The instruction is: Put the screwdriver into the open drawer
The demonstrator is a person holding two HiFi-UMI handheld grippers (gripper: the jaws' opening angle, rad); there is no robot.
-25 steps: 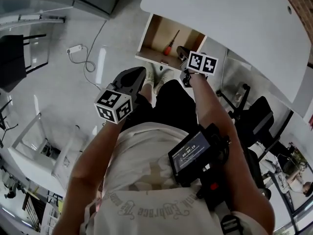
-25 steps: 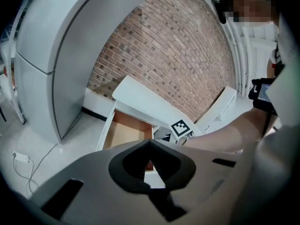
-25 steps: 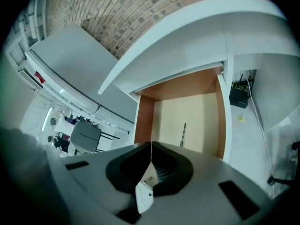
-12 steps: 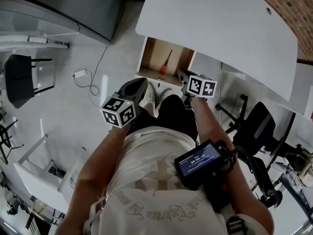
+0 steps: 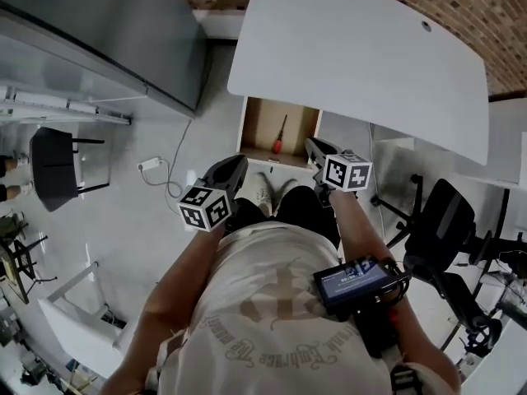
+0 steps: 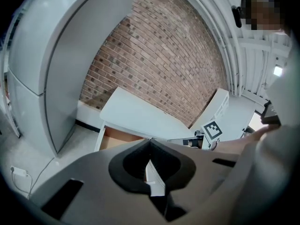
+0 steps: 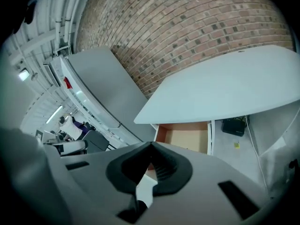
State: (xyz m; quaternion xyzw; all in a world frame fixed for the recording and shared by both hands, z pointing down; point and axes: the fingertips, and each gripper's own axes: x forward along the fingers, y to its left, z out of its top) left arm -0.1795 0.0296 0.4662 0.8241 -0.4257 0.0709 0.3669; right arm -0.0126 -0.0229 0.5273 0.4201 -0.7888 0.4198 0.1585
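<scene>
Slanting downward: left gripper [image 5: 239,162], right gripper [image 5: 310,144].

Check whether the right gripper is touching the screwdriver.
Apart. The head view shows the screwdriver lying inside the drawer, with a clear gap between it and the right gripper.

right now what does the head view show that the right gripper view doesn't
Only the head view: the screwdriver lying inside the open drawer, the left gripper, and a black chair on the floor. Only the right gripper view: the right gripper seen close up, its jaws closed together with nothing between them. Both: the white desk top, the drawer and the brick wall.
</scene>
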